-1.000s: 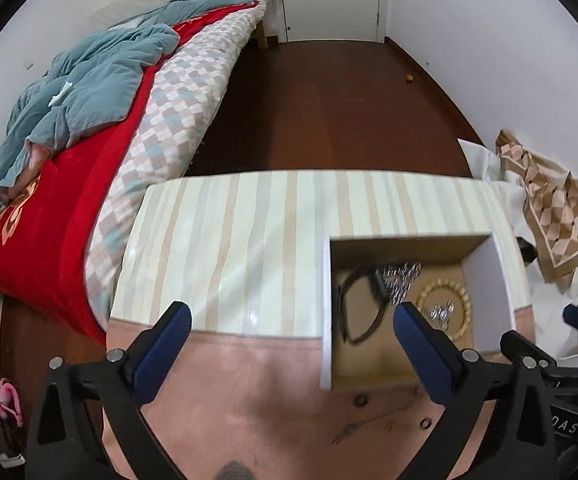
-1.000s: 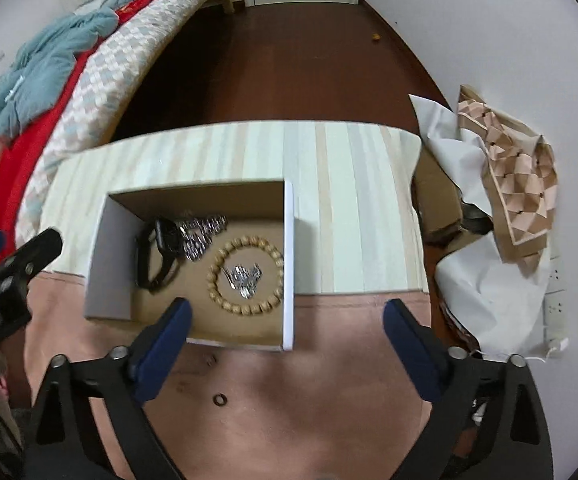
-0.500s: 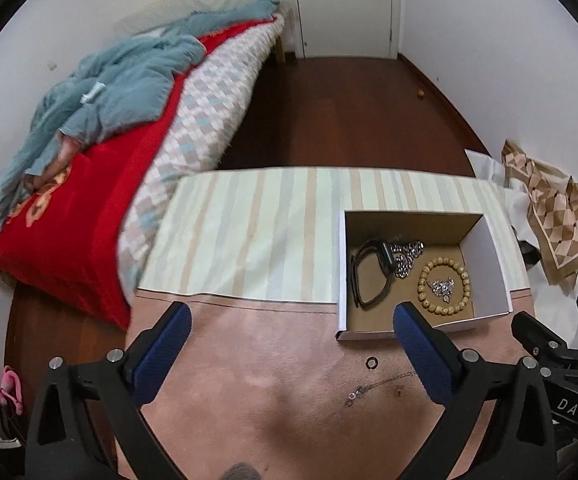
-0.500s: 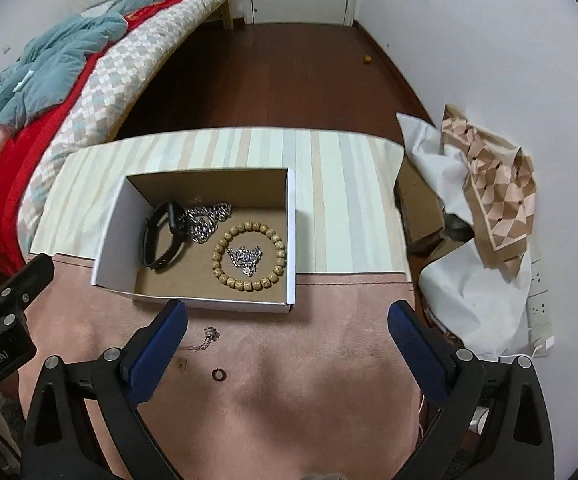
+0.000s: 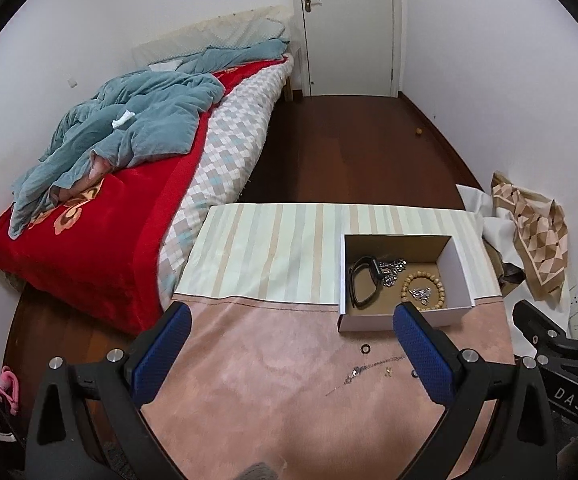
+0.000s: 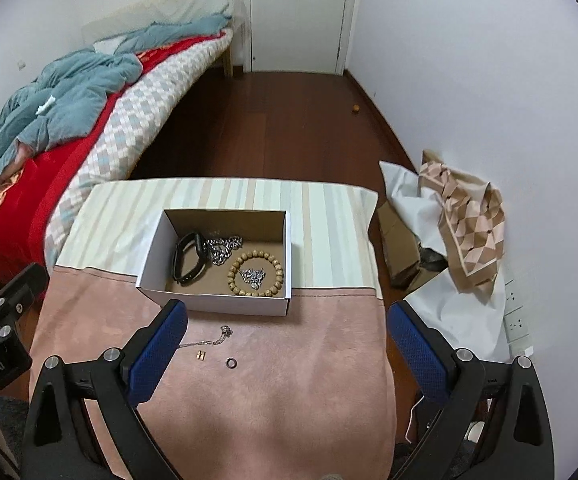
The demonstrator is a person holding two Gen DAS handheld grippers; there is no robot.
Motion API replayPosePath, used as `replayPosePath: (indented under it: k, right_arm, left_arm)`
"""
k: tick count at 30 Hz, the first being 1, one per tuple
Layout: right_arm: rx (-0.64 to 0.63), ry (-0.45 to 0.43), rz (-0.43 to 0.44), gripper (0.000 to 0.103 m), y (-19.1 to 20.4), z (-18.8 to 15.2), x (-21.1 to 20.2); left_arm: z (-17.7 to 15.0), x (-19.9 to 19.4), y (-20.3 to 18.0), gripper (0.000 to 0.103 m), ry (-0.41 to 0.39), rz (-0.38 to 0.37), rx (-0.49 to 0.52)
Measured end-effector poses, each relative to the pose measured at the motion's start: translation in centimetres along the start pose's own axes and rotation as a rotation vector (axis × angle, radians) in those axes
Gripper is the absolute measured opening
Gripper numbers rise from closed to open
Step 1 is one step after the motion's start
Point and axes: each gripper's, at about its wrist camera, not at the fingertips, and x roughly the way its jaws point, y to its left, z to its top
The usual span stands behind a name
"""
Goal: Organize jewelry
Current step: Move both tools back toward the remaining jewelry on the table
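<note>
An open white cardboard box [image 6: 217, 302] stands on the table and also shows in the left wrist view [image 5: 369, 322]. Inside lie a black band [image 6: 187, 258], a silver chain [image 6: 221, 248], a wooden bead bracelet [image 6: 255, 274] and a small silver piece [image 6: 252, 276]. On the pink cloth in front of the box lie a thin necklace [image 6: 213, 338], a small gold clasp [image 6: 200, 355] and a dark ring [image 6: 231, 363]. My right gripper [image 6: 287, 354] is open and empty, held above and behind these pieces. My left gripper [image 5: 291, 354] is open and empty, left of the box.
The table has a striped cloth [image 6: 329, 216] at the far half and pink cloth [image 6: 289, 400] near. A bed with a red cover [image 5: 89, 240] stands to the left. Paper and a patterned cloth [image 6: 469, 220] lie by the right wall.
Both grippers have pulled back and up from the box. The loose necklace, clasp and ring on the pink cloth have come into view. Both stayed open.
</note>
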Motion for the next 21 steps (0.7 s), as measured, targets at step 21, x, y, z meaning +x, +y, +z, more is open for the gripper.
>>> replayPosePath:
  k: [21]
  right_arm:
    - [0.13,0.143,0.178,0.085,-0.5,-8.3,8.7]
  left_arm:
    - [-7.6,7.2,1.7,0.103,0.177,0.183,-0.043]
